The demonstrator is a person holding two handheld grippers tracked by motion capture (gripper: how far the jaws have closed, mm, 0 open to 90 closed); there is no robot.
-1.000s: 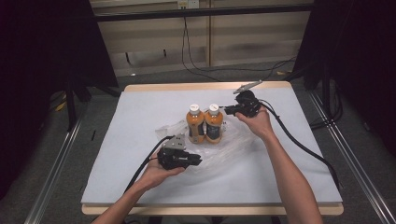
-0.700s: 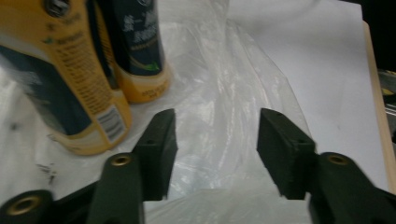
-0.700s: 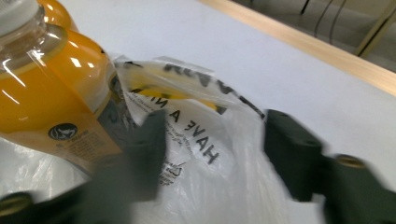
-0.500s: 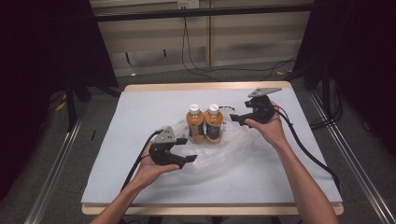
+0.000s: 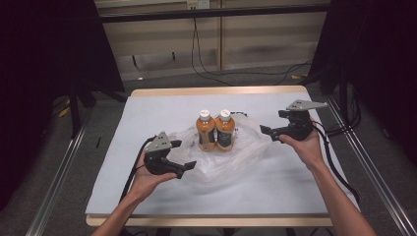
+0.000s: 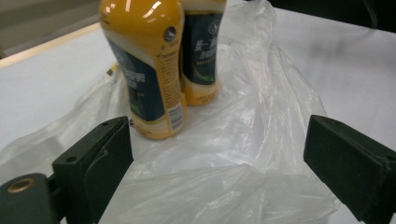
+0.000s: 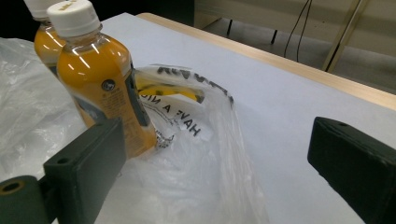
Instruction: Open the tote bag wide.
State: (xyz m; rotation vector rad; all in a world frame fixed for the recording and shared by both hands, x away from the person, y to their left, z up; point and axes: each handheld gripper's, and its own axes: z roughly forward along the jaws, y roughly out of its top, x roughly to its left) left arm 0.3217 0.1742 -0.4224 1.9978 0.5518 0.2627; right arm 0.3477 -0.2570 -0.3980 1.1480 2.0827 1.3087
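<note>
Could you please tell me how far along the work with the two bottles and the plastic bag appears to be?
Done: the two orange bottles stand upright side by side on the flattened plastic bag. In hand: nothing; the left tool and the right tool have just opened their jaws, with nothing between them, each beside the bag. Left: probably gathering the bag up around the bottles, since it lies slack.

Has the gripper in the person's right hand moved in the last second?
Yes. The right gripper has drawn away from the two bottles, out towards the table's right edge; its jaws have just been opening, with nothing between them.
</note>
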